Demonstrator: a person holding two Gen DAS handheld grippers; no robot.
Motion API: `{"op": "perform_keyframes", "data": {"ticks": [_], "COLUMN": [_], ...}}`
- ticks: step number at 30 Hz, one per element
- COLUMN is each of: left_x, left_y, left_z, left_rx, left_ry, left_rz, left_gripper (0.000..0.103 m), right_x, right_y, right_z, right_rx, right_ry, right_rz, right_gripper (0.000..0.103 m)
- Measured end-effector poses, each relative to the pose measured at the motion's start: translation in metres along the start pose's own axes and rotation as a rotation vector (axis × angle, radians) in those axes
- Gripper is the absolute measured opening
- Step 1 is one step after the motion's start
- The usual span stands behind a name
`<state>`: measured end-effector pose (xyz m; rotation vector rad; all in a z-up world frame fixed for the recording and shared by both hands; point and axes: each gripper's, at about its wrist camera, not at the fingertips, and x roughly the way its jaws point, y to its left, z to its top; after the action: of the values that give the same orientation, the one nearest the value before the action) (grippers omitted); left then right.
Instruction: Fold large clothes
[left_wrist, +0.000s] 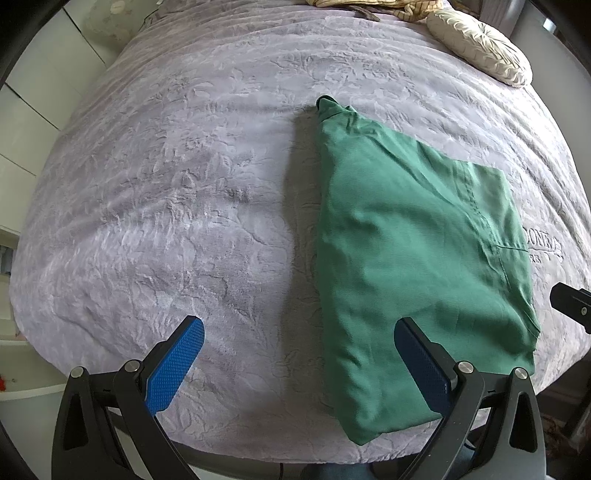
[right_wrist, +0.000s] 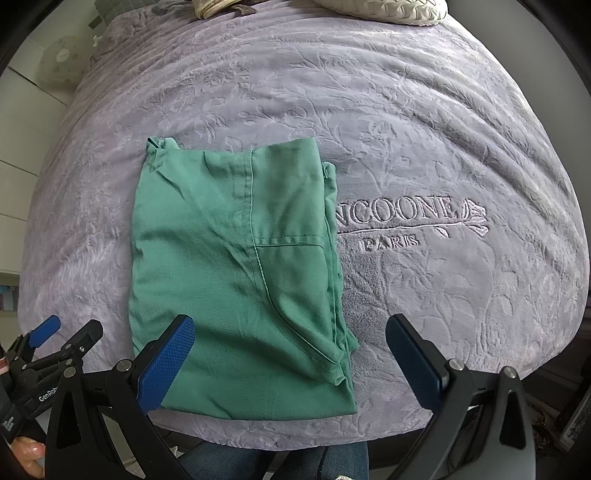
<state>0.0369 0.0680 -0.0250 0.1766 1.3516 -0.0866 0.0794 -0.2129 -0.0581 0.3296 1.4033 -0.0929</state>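
Observation:
A green garment (left_wrist: 413, 258) lies folded into a compact rectangle on the lilac bedspread (left_wrist: 184, 192), near the bed's front edge. In the right wrist view the same green garment (right_wrist: 236, 280) shows a seam and a pocket line on top. My left gripper (left_wrist: 299, 332) hovers open above the bedspread, its right finger over the garment's left edge. My right gripper (right_wrist: 290, 332) is open too, held above the garment's lower right corner. Neither holds anything. The left gripper (right_wrist: 59, 332) also shows at the lower left of the right wrist view.
A cream round cushion (left_wrist: 480, 44) and a striped cloth (left_wrist: 369, 5) lie at the head of the bed. Embroidered lettering (right_wrist: 406, 218) marks the bedspread right of the garment. White cabinets (left_wrist: 37, 110) stand left of the bed. A person's jeans (right_wrist: 277, 461) show below the bed edge.

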Motion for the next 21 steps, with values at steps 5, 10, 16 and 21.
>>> {"op": "perform_keyframes", "data": {"ticks": [5,10,16,21], "left_x": [0.0,0.001,0.002,0.002], "left_y": [-0.002,-0.004,-0.006,-0.007], "left_z": [0.0,0.0,0.0,0.001], "left_rx": [0.0,0.007,0.016,0.017], "left_ry": [0.002,0.004,0.004,0.004], "left_rz": [0.004,0.005,0.006,0.007], "left_gripper": [0.103,0.103,0.103,0.103], "right_x": [0.001,-0.001,-0.005,-0.006], "right_y": [0.004,0.009,0.013,0.017], "right_z": [0.0,0.002,0.003,0.004], "right_rx": [-0.02,-0.052,-0.083,-0.102], "right_ry": [-0.002,-0.017,-0.035,-0.044], "right_rz": [-0.01,-0.032,-0.063,-0.076], "right_gripper": [0.103,0.103,0.103,0.103]}}
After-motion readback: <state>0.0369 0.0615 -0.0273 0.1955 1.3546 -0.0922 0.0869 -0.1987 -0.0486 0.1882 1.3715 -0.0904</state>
